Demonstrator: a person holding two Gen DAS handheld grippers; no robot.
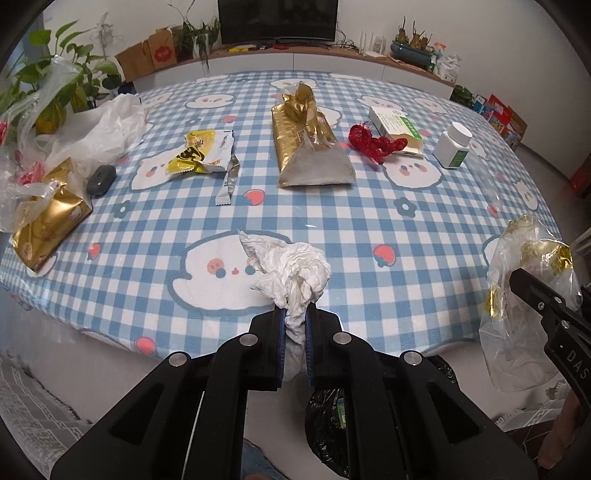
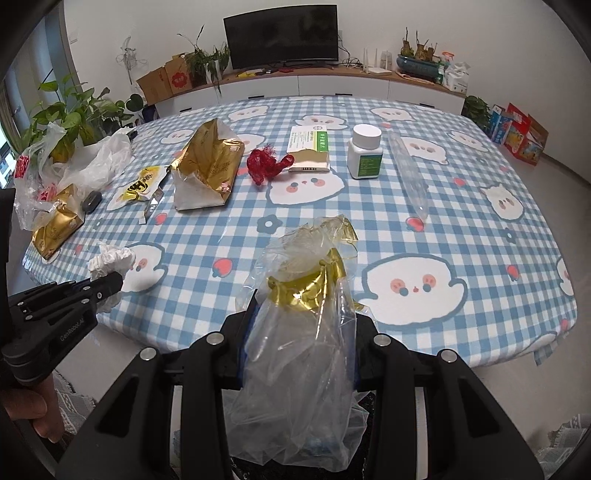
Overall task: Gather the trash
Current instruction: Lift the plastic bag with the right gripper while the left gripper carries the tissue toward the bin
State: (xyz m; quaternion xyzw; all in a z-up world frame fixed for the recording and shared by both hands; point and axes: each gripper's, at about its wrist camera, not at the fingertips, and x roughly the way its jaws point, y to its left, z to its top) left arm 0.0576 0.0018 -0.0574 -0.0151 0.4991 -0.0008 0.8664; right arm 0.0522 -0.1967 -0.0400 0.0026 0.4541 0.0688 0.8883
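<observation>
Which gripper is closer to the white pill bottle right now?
Right. The right gripper, clamping a clear wrapper, sits nearer the bottle's side; the left gripper, holding tissue, is farther across.

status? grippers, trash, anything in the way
Left gripper shut on crumpled tissue. Right gripper shut on clear plastic bag. Yellow wrapper, gold bags remain on table. Nothing blocking.

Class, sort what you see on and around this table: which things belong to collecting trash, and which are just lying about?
Belongs to the job:
tissue in left gripper
clear wrapper in right gripper
yellow wrapper
gold bag
black bin bag

Just lying about:
pill bottle
medicine box
television
</observation>
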